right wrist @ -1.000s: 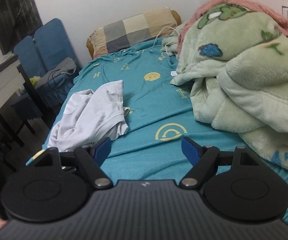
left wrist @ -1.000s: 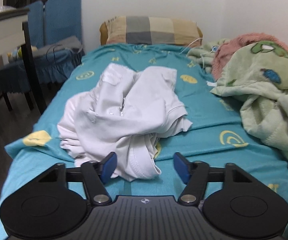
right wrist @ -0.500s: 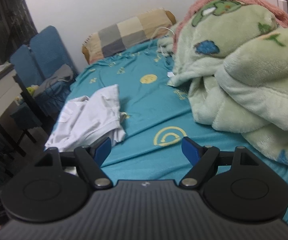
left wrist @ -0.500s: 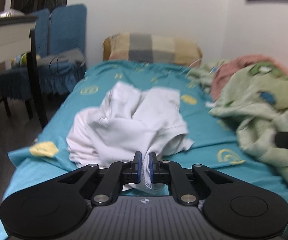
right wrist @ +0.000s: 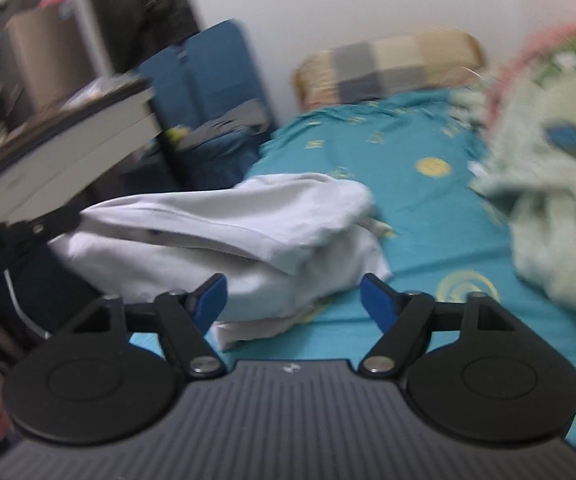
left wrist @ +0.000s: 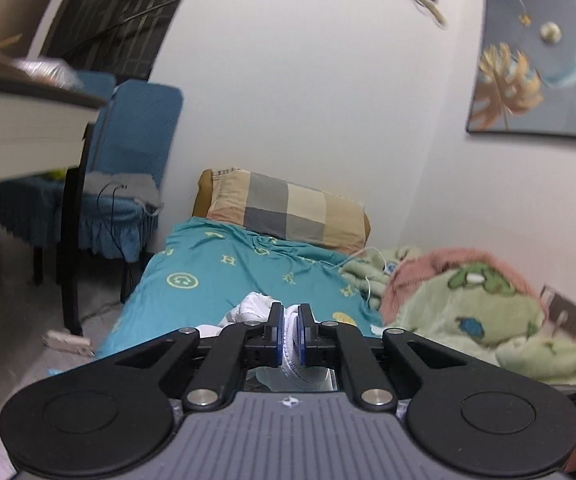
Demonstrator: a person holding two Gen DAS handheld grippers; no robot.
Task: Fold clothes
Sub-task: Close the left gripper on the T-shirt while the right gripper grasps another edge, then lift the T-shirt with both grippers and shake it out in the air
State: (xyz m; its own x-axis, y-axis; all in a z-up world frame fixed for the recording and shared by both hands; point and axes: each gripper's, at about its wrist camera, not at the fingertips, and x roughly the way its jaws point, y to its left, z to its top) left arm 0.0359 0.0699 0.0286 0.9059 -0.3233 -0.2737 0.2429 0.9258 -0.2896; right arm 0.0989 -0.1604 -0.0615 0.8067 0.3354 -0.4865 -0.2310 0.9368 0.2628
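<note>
A bed (right wrist: 419, 216) with a teal sheet holds a crumpled white shirt (right wrist: 248, 232). The left claw (left wrist: 289, 334) pinches the shirt's edge and lifts it. The right claw (right wrist: 291, 300), just narrowing a little, is released, with nothing in it. No fold is made yet.

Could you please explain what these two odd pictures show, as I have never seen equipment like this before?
No robot is involved: a person holds a two-finger tool in each hand, and each tool carries a wide-angle camera looking forward along its fingers. One picture comes from the left tool, one from the right, so both look over the same bed.

The left hand-held gripper is shut on a fold of the white garment, which lies crumpled on the teal bedsheet. The right hand-held gripper is open with nothing between its blue pads, pointing at the same garment; its jaws have just been closing slightly.

Also on the bed are a checked pillow and a green blanket.
</note>
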